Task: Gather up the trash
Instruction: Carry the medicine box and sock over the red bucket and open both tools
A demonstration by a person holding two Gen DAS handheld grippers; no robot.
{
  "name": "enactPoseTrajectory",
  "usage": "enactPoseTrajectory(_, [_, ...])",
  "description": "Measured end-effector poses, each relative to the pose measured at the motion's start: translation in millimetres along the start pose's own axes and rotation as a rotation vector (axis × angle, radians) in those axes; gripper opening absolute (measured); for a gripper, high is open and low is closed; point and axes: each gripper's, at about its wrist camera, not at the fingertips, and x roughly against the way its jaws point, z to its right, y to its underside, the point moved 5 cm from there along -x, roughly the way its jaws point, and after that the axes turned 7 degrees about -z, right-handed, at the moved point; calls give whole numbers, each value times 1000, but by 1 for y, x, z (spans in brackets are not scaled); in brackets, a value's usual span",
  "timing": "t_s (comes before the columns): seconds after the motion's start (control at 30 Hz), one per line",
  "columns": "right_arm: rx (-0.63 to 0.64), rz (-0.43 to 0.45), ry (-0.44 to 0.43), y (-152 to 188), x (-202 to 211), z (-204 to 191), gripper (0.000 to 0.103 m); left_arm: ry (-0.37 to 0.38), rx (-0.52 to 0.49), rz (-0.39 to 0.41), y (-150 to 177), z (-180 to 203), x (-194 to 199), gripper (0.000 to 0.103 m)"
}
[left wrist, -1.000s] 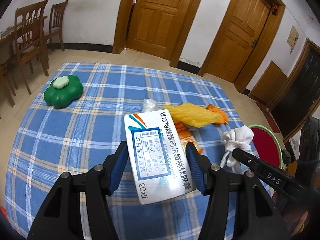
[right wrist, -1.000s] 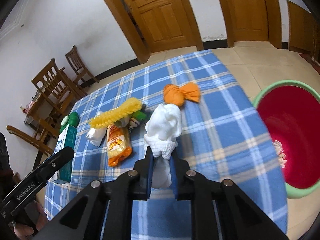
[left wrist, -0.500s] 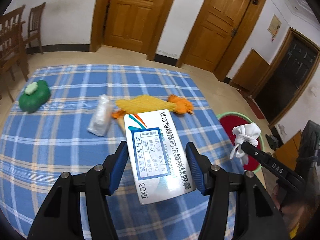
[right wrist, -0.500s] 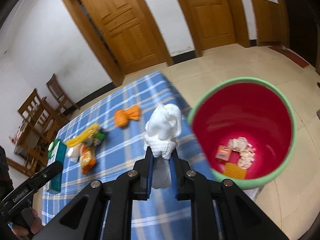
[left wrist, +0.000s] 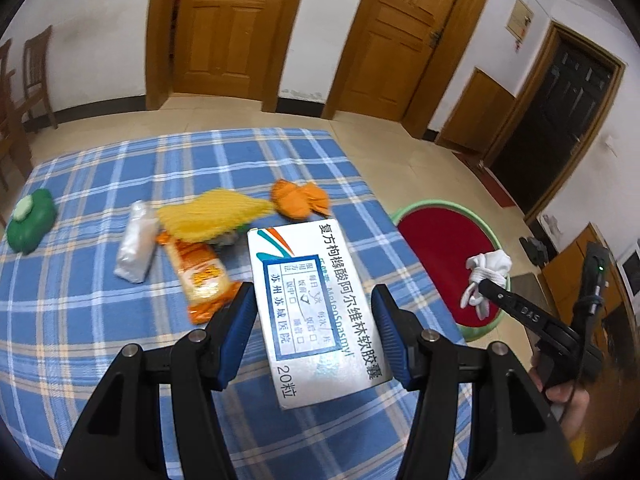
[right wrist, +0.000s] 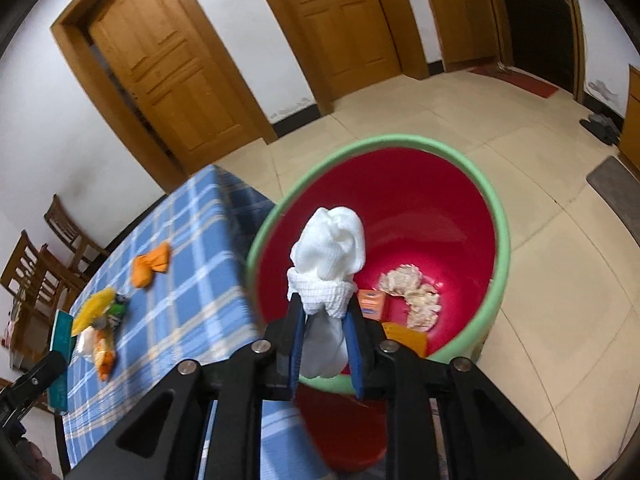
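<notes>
My right gripper (right wrist: 324, 316) is shut on a white crumpled cloth (right wrist: 328, 252) and holds it over the near rim of the red bin with a green rim (right wrist: 502, 240). The bin holds paper scraps and an orange packet. My left gripper (left wrist: 312, 320) is shut on a white medicine box (left wrist: 316, 308) above the blue plaid table (left wrist: 80, 320). In the left wrist view the right gripper (left wrist: 486, 288) and the cloth (left wrist: 488, 268) hang over the bin (left wrist: 440, 248).
On the table lie an orange wrapper (left wrist: 300, 200), a yellow bag (left wrist: 208, 216), an orange snack pack (left wrist: 200, 276), a clear packet (left wrist: 136, 240) and a green toy (left wrist: 30, 220). Wooden chairs (right wrist: 44, 264) stand beyond the table. Doors line the walls.
My right gripper has carried the white cloth from above the table rightward to over the bin. My left gripper with the box has turned right and risen a little.
</notes>
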Motion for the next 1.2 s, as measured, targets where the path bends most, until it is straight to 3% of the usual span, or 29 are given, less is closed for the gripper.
enactPoseTrajectory(0.2, [-5,4,27,-2,-2,12,36,9,-76,-28,-9,30,-18,59])
enactPoseTrajectory(0.4, [5,20,73,-3,5,19,56,23,-135,-57,-16,58,-38,59])
enactPoseTrajectory(1.2, [-45,52,130,-8,25,58,70,56,-292,-139,-31,135,-116,59])
